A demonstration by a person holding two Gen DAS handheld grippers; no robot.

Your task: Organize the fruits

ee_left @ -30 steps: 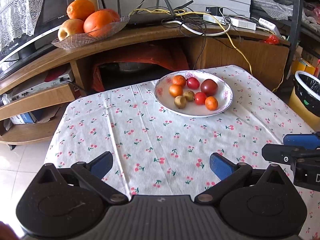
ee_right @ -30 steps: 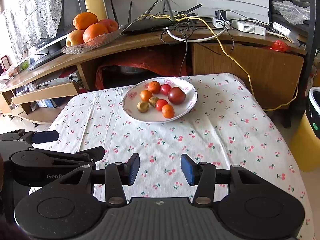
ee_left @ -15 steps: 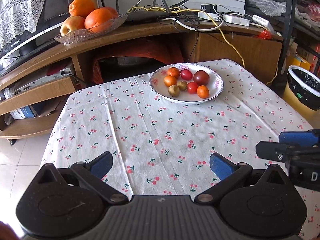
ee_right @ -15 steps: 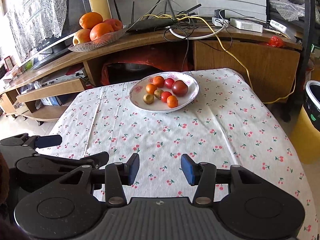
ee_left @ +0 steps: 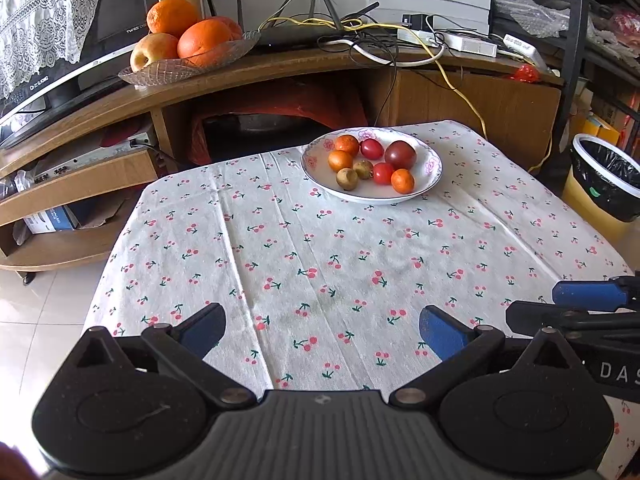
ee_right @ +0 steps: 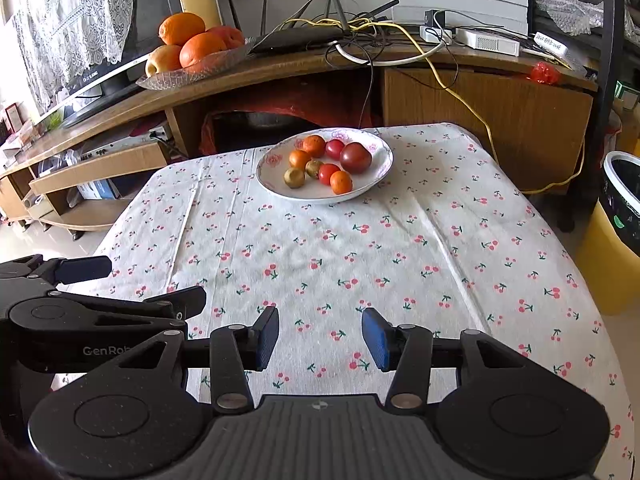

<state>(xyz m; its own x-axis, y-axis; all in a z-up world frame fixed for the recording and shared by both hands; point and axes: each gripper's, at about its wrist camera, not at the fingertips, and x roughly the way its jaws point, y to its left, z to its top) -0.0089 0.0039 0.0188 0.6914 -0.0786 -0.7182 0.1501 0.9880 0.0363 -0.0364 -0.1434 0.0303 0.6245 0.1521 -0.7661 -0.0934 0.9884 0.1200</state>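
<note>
Sitting at twelve o'clock on the bench (ee_left: 280,240), the plate (ee_left: 434,168) holds small fruits (ee_left: 383,173), perhaps tomatoes and tangerines; left gripper (ee_left: 322,326) and right gripper (ee_right: 320,338) hover nearside, jaws apart, empty.

**A lived-in home sitting room**

From my feed this reads as someone's living room. I see a small table under a cherry-print tablecloth (ee_left: 320,248), and behind it a curved wooden TV cabinet (ee_left: 256,76) carrying a flat-screen television (ee_left: 60,76) draped with a lace cover (ee_left: 44,12). A glass fruit dish (ee_left: 180,66) sits on the cabinet top beside a router (ee_left: 304,34) and a tangle of cables (ee_left: 400,48). The floor is pale glossy tile (ee_left: 44,308), and a yellow bin with a black liner (ee_left: 604,184) stands by the table's right side. I also make out a dark metal shelving rack (ee_right: 604,40) crowded with household odds and ends.
</note>
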